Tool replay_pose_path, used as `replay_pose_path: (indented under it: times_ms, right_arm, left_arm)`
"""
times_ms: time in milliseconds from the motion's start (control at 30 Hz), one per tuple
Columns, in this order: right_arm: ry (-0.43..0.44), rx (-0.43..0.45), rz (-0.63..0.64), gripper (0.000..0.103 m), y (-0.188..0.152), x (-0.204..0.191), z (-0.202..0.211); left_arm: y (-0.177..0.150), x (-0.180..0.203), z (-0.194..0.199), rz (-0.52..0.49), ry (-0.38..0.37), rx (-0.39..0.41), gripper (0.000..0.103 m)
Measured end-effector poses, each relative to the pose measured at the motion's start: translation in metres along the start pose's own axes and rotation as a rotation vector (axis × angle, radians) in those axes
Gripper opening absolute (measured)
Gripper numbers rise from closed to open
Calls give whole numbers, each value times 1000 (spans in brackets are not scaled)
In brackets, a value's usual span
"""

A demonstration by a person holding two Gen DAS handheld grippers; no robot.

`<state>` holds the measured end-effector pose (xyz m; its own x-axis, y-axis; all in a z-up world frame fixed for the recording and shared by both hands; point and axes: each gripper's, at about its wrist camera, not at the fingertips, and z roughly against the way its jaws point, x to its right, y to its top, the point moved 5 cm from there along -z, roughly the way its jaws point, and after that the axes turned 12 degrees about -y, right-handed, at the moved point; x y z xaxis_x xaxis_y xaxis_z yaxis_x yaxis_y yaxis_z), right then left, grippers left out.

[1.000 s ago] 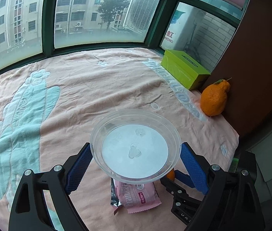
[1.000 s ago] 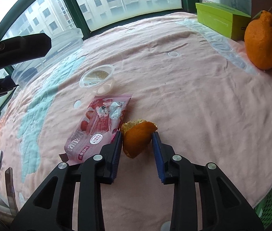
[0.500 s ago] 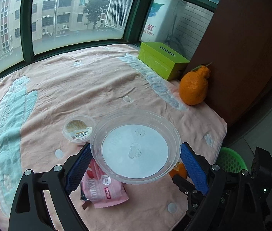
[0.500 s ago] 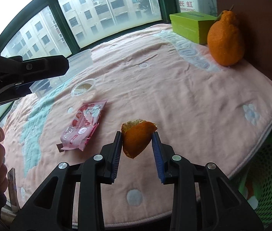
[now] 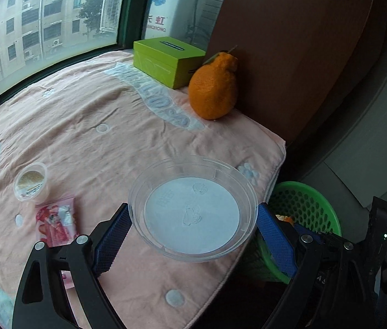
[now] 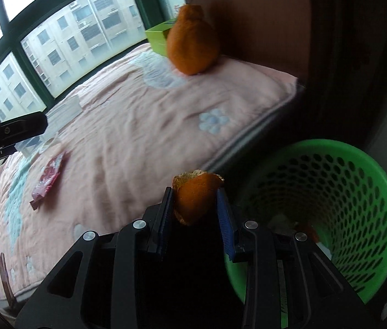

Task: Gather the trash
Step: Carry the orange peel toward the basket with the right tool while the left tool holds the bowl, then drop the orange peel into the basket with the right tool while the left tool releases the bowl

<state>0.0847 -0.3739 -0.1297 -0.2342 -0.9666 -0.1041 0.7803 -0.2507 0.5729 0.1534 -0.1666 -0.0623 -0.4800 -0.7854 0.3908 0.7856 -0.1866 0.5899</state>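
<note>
Beside the green basket point(image 6: 369, 192), right tongs point(image 6: 195, 203) clamp orange peel point(image 6: 196, 197); left tongs point(image 5: 193, 219) grip a clear lid point(image 5: 193, 208).

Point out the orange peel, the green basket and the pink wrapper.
orange peel point(image 6: 193, 196): right wrist view, outer skin.
green basket point(image 6: 358, 192): right wrist view, inner wall.
pink wrapper point(image 5: 55, 222): left wrist view, printed face.
</note>
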Motion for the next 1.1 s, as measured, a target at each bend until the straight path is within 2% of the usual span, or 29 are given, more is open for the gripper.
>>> replay_pose_path:
  times_ms: [200,467,600,733,1100]
  right_arm:
    - [-111,-66,-75,35,-12,74,-19]
    - [-212,-68,-110,39,-16,130,-26]
    - [-225,-47,-125,47,-14,143,-23]
    - [-227,-15,-138,48,-13,149,-11]
    - [-226,87,-181,70,-19,157,37]
  left_arm:
    - [-4,33,-27,-47,-33,-50,88]
    - [-13,69,-60,-103,-60,-119,88]
    - [-18,87,-75,-142,-73,-150,88]
    - [-24,106,-90,-178,-87,-181,88]
    - [-49,150,-136,-259,-112,-275,88]
